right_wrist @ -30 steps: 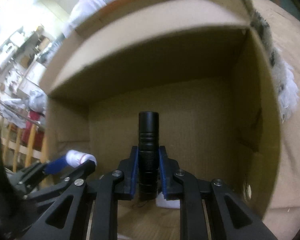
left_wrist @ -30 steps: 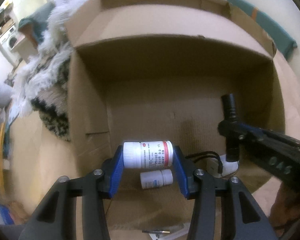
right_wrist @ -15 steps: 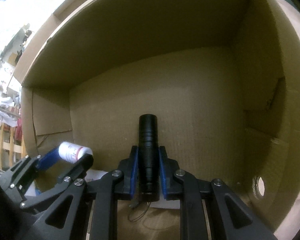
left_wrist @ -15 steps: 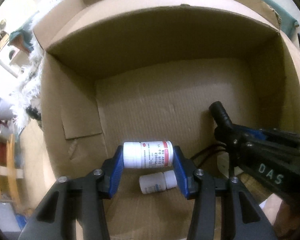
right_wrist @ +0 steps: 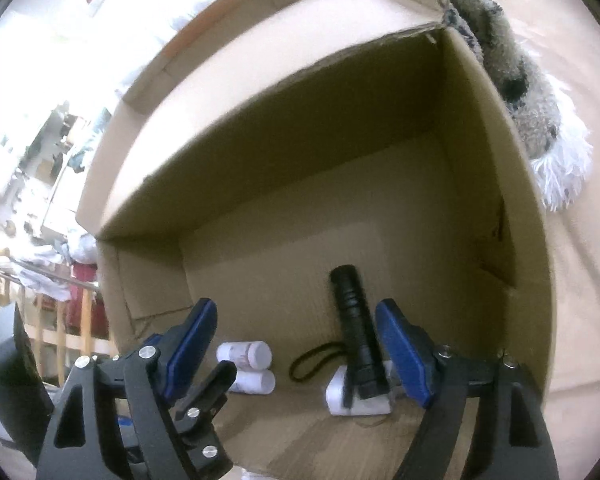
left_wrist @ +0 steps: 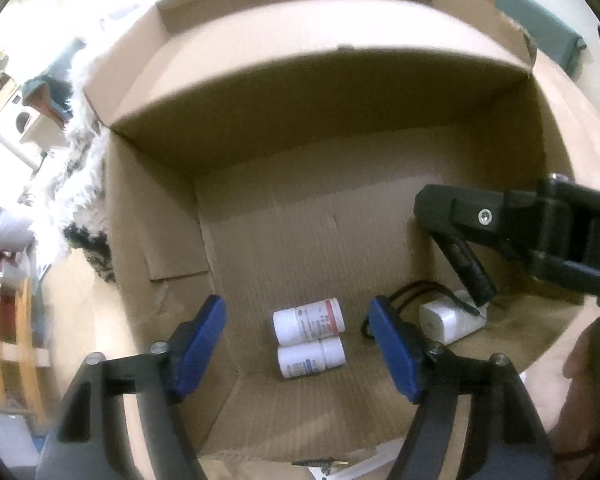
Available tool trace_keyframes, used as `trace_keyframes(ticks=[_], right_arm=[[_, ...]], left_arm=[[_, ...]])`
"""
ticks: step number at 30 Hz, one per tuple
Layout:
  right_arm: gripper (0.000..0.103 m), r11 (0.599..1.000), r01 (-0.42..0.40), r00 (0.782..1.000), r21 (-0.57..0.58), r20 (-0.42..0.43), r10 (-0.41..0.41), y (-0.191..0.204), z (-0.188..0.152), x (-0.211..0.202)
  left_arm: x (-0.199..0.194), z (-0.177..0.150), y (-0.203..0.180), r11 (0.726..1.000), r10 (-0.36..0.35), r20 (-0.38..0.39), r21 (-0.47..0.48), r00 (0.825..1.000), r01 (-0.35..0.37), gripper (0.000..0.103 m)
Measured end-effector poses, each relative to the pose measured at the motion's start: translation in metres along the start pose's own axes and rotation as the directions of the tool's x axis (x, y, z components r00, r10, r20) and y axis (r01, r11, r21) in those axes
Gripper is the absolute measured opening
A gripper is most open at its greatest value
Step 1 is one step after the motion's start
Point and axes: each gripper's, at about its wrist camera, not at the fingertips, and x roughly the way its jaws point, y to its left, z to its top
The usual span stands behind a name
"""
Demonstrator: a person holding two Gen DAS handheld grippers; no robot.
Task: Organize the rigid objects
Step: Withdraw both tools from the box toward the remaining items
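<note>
An open cardboard box (left_wrist: 300,140) (right_wrist: 300,160) fills both views. Two white pill bottles lie side by side on its floor: the red-banded one (left_wrist: 308,320) (right_wrist: 244,354) and a smaller one (left_wrist: 312,358) (right_wrist: 254,382). My left gripper (left_wrist: 298,344) hangs above them, its jaws opening, nothing touching the blue pads. A black flashlight (right_wrist: 354,312) (left_wrist: 468,272) leans on a white block (right_wrist: 358,396) (left_wrist: 452,322), with its cord looped beside it. My right gripper (right_wrist: 298,344) is above it, jaws opening, pads clear of the flashlight.
A shaggy white and dark rug (left_wrist: 84,184) (right_wrist: 532,80) lies against the box outside. A wooden frame (left_wrist: 8,344) stands at the left. Papers (left_wrist: 340,466) lie at the box's near edge. The far half of the box floor is bare.
Both grippers have opened. The red-banded bottle left the left pads and now lies beside the other bottle. The flashlight left the right pads and rests on the white block.
</note>
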Motion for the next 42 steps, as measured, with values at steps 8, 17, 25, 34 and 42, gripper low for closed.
trace_keyframes(ticks=[8, 17, 25, 34, 42], right_arm=[[0.097, 0.999, -0.048, 0.999, 0.017, 0.017, 0.047, -0.001, -0.005, -0.008], [0.097, 1.000, -0.012, 0.999, -0.024, 0.041, 0.013, 0.010, -0.022, -0.025], [0.096, 0.999, 0.005, 0.999, -0.054, 0.036, -0.003, 0.011, -0.060, -0.045], [0.096, 0.999, -0.037, 0.999, 0.025, 0.021, 0.036, -0.005, -0.102, -0.061], [0.096, 0.994, -0.061, 0.998, 0.086, -0.009, 0.062, -0.015, -0.100, -0.052]], left_arm=[[-0.027, -0.013, 0.023, 0.996, -0.036, 0.021, -0.075, 0.999, 0.038, 0.072], [-0.053, -0.040, 0.047, 0.990, -0.076, 0.022, -0.114, 0.997, 0.078, 0.072], [-0.063, -0.082, 0.063, 0.981, -0.132, 0.007, -0.143, 0.991, 0.131, 0.072], [-0.005, -0.113, 0.057, 0.947, -0.275, -0.178, -0.218, 0.945, 0.235, 0.071], [0.027, -0.117, 0.041, 0.939, -0.301, -0.256, -0.247, 0.919, 0.239, 0.055]])
